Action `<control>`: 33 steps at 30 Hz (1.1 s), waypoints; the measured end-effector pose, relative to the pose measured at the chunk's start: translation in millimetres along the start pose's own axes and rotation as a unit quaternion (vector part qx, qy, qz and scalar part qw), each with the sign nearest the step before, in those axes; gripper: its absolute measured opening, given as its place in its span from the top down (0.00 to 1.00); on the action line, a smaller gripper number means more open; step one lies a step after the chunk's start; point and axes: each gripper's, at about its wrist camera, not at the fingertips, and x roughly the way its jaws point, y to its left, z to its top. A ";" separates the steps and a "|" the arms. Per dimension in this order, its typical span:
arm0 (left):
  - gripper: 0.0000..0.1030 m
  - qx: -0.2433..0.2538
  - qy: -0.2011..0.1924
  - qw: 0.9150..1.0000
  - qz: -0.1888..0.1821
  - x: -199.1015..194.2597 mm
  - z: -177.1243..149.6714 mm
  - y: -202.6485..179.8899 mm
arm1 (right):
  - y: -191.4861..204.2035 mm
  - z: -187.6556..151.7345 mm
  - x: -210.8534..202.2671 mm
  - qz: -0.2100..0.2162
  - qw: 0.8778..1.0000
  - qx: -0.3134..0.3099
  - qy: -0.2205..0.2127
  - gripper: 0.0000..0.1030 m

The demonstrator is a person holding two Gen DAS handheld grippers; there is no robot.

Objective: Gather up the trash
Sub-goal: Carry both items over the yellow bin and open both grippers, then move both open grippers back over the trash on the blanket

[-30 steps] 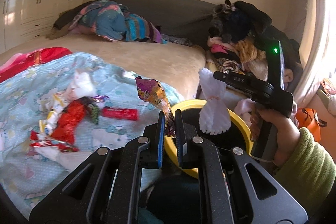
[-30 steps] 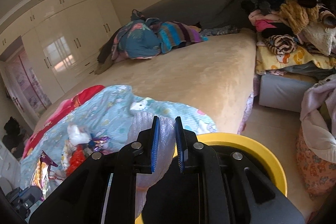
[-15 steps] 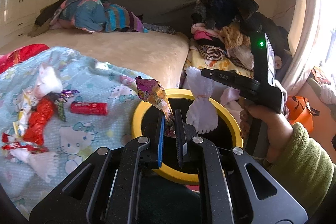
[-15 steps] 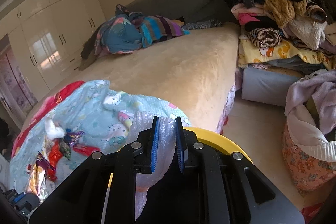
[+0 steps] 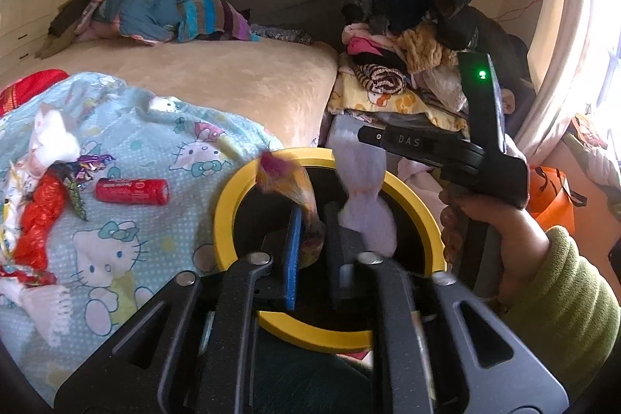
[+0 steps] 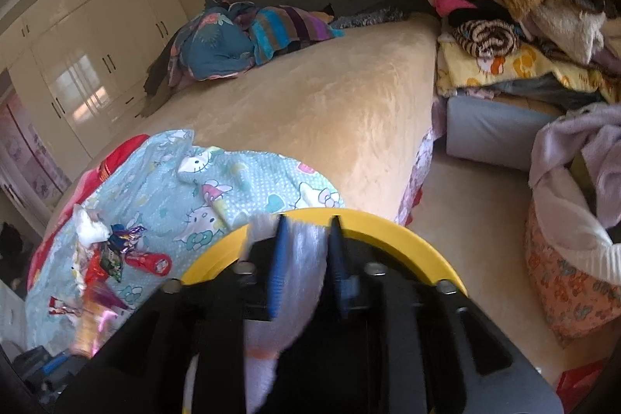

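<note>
A yellow-rimmed black bin (image 5: 227, 216) stands at the bed's edge; it also shows in the right wrist view (image 6: 407, 239). My left gripper (image 5: 310, 220) is over the bin, its jaws parted, with a colourful snack wrapper (image 5: 287, 181) blurred between the fingers. My right gripper (image 6: 306, 251) is also over the bin, jaws parted, with a white foam sheet (image 6: 299, 270) blurred between them; the sheet shows in the left view (image 5: 361, 189). More trash lies on the Hello Kitty blanket (image 5: 163, 158): a red tube (image 5: 132, 191), red wrappers (image 5: 39, 212), white tissue (image 5: 50, 142).
The beige bed (image 5: 233, 80) has crumpled clothes (image 5: 155, 10) at its far side. A pile of clothes and blankets (image 5: 407, 37) stands right of the bed. A laundry basket (image 6: 570, 290) with a white cloth sits on the floor at right.
Both grippers moved over the bin and their jaws widened. The wrapper and the foam sheet are now blurred and loose between the fingers.
</note>
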 end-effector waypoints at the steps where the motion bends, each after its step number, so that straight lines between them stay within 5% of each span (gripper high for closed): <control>1: 0.61 0.000 -0.001 1.000 -0.002 1.7 0.4 0.3 | 1.0 0.2 -0.1 -0.003 1.000 -0.003 0.000 0.68; 2: 0.48 -0.001 -0.006 1.000 -0.005 2.3 1.1 0.9 | 2.5 0.2 -1.1 -0.003 1.000 -0.006 -0.002 0.65; 4: 0.43 -0.003 -0.010 1.000 -0.004 1.5 1.5 1.7 | 4.9 0.0 -3.5 -0.002 1.000 -0.006 -0.008 0.52; 6: 0.30 -0.005 -0.015 1.000 0.003 -1.1 1.4 2.7 | 8.5 0.3 -5.8 0.001 1.000 -0.009 -0.011 0.50; 11: 0.16 -0.024 -0.033 0.999 0.029 -13.1 4.8 14.5 | 23.4 2.4 -13.8 0.014 0.999 -0.025 -0.023 0.39; 33: 0.11 -0.086 -0.131 0.978 0.135 -92.1 13.6 76.3 | 107.3 -7.1 -33.6 0.093 0.989 -0.110 -0.044 0.25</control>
